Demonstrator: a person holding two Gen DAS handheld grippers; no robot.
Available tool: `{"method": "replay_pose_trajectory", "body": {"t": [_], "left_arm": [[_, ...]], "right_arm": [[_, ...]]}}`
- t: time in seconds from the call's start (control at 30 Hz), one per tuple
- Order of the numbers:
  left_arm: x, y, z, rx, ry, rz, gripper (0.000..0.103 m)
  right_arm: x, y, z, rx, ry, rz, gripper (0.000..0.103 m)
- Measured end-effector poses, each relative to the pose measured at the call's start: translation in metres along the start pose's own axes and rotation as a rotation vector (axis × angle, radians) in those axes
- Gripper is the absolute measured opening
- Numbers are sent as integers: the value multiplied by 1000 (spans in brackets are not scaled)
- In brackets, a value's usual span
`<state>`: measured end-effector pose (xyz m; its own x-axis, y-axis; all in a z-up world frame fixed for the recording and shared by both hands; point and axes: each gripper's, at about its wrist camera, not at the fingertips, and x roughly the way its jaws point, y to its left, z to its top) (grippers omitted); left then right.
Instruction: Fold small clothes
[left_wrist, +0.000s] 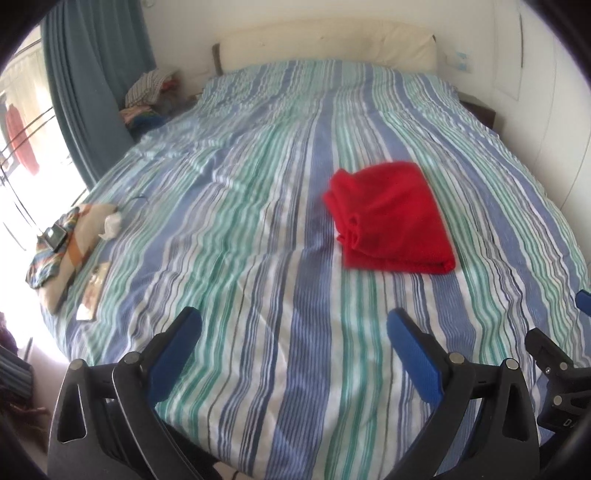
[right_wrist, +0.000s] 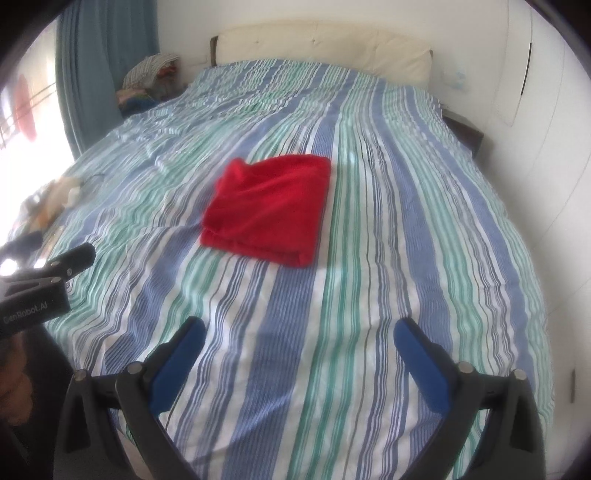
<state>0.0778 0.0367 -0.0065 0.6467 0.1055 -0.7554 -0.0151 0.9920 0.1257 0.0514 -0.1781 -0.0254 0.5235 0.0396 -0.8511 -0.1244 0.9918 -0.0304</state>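
Observation:
A red garment lies folded into a compact rectangle on the striped bedspread, right of the bed's middle. It also shows in the right wrist view, ahead of the fingers. My left gripper is open and empty, held above the near part of the bed, well short of the garment. My right gripper is open and empty too, over the near part of the bed. The right gripper's body shows at the left wrist view's right edge; the left gripper's body shows at the right wrist view's left edge.
A patterned pillow with a small dark device on it lies at the bed's left edge, with a crumpled tissue and a flat packet beside it. A clothes pile sits by the blue curtain. A cream headboard stands at the far end.

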Motion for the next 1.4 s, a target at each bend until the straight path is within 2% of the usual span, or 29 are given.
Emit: {"method": "replay_pose_trajectory", "body": {"t": [0.23, 0.33, 0.53, 0.83, 1.4], "left_arm": [[-5, 3, -2, 1, -3, 22, 101], [-10, 4, -4, 12, -14, -15, 101], [-17, 8, 0, 3, 21, -74, 103], [-27, 10, 6, 14, 29, 6, 103], [-44, 12, 8, -9, -41, -32, 103]], "right_arm": [[-9, -2, -3, 17, 0, -17, 101], [-13, 1, -4, 11, 7, -34, 101], [-27, 6, 6, 34, 1, -44, 101], [-44, 15, 13, -22, -34, -139, 101], [-66, 8, 16, -24, -72, -172, 101]]}}
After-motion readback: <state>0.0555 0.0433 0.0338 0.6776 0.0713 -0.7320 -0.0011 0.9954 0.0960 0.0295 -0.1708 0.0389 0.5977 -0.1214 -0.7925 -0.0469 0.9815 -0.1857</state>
